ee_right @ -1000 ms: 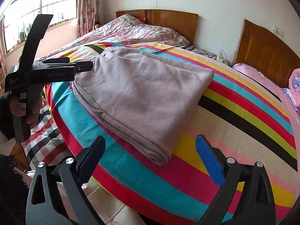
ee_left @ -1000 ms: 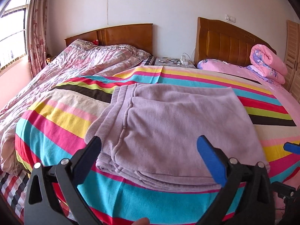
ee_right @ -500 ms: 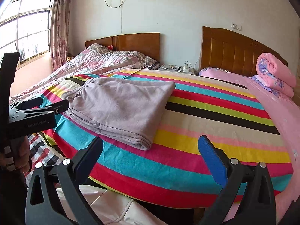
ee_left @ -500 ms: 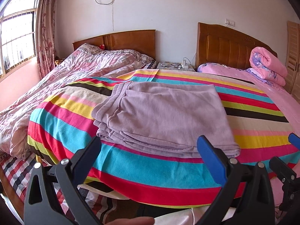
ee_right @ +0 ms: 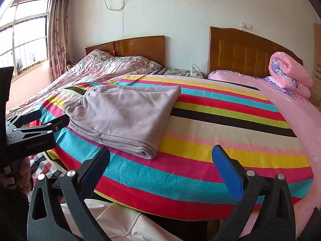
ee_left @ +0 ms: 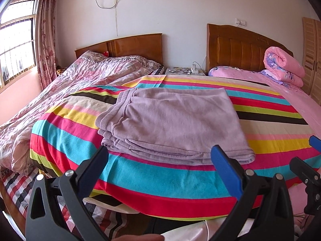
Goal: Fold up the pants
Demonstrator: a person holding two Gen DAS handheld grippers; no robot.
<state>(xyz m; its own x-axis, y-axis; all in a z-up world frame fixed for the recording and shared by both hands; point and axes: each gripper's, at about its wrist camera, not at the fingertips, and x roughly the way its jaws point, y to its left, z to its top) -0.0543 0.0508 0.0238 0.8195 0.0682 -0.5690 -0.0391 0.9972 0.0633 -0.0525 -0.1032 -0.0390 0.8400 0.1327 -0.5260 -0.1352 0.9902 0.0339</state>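
The room holds two beds side by side, and the nearer one is covered by a striped blanket (ee_left: pixel 66 140) in bands of red, turquoise, yellow, pink and black that fills most of both views. At the far right, against the headboard, sits a rolled pink quilt (ee_left: pixel 284 66). On the blanket, toward its left half and set back from the near edge, lie the lilac pants (ee_left: pixel 174 124), already folded into a flat, roughly rectangular stack with the ribbed waistband at the left and several layers showing along the near side. Judging from that tidy shape, the folding looks essentially finished; at most a light squaring of the slightly ragged near layers could remain, and nothing in the pictures suggests another fold is needed. The left gripper (ee_left: pixel 160 157) has its fingers spread wide with nothing between them, hanging off the near edge of the bed and apart from the cloth. The right gripper (ee_right: pixel 161 157) is likewise spread and empty, well clear of the pants and farther to their right. Compared with a second ago, both grippers have drawn back and risen: the pants then filled the lower frame close to the fingertips, whereas now they sit smaller and farther off, their shape unchanged.
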